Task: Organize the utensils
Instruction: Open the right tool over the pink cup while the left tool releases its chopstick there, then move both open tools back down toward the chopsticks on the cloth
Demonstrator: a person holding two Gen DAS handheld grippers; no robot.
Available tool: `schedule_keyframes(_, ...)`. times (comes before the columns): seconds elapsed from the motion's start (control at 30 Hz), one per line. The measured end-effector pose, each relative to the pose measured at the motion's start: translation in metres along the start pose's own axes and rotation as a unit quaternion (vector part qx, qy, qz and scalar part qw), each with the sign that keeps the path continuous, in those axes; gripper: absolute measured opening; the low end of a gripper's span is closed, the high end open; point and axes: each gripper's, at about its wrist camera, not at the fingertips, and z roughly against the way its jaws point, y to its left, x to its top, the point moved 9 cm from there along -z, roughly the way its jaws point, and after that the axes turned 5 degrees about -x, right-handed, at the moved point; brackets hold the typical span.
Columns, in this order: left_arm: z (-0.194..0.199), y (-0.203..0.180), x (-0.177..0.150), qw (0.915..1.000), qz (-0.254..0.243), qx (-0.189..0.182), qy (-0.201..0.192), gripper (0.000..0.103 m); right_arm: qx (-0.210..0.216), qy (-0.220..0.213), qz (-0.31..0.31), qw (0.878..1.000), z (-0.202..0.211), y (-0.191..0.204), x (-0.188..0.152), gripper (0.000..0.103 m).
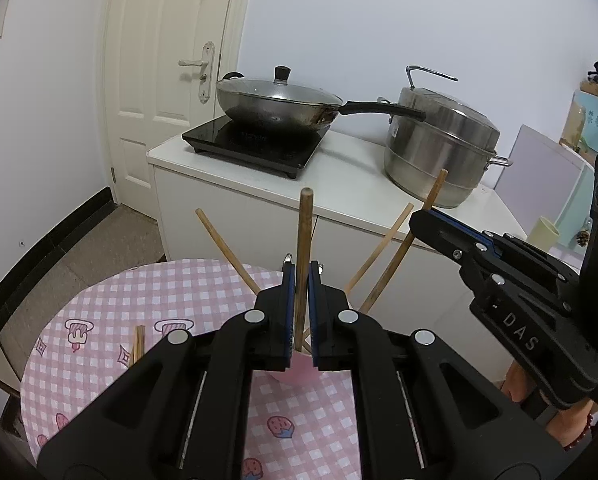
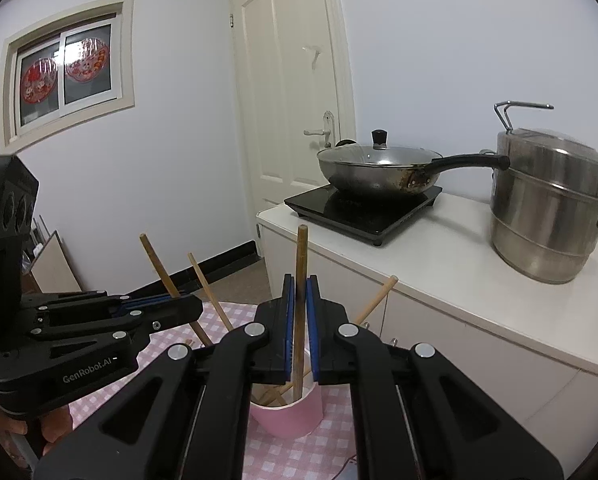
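Each tool pinches a brown wooden chopstick upright over the pink cup.

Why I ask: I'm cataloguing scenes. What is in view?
chopsticks: four, wooden, standing in cup; more lying on table
cup: one, pink, on table
table: one, pink checked cloth, foreground
wok: one, steel, on cooktop
cooktop: one, black, on counter
pot: one, steel, on counter
counter: one, white, behind table
door: one, white, behind
left gripper, right gripper: black, each shut on a chopstick
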Motion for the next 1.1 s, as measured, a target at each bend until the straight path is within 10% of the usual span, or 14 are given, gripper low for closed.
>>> schedule_keyframes(0.17, 0.006, 0.000, 0.000, 1.0000, 0.005, 0.003, 0.001, 0.007, 0.001, -0.001, 0.001, 1.000, 0.007, 0.001, 0.001, 0.024)
schedule_keyframes(0.93, 0.080, 0.000, -0.009, 0.9986, -0.021, 0.037, -0.031, 0.009, 0.028, 0.000, 0.015, 1.000, 0.051, 0.033, -0.011, 0.028)
schedule_keyframes(1.03, 0.095, 0.011, -0.016, 0.9973, -0.024, 0.054, -0.044, 0.072, 0.038, 0.007, 0.022, 0.999, 0.052, 0.046, -0.018, 0.030)
schedule_keyframes(1.1, 0.110, 0.021, -0.020, 0.9943, -0.033, 0.078, -0.065, 0.072, 0.044, 0.011, 0.028, 0.999, 0.051, 0.055, -0.022, 0.030)
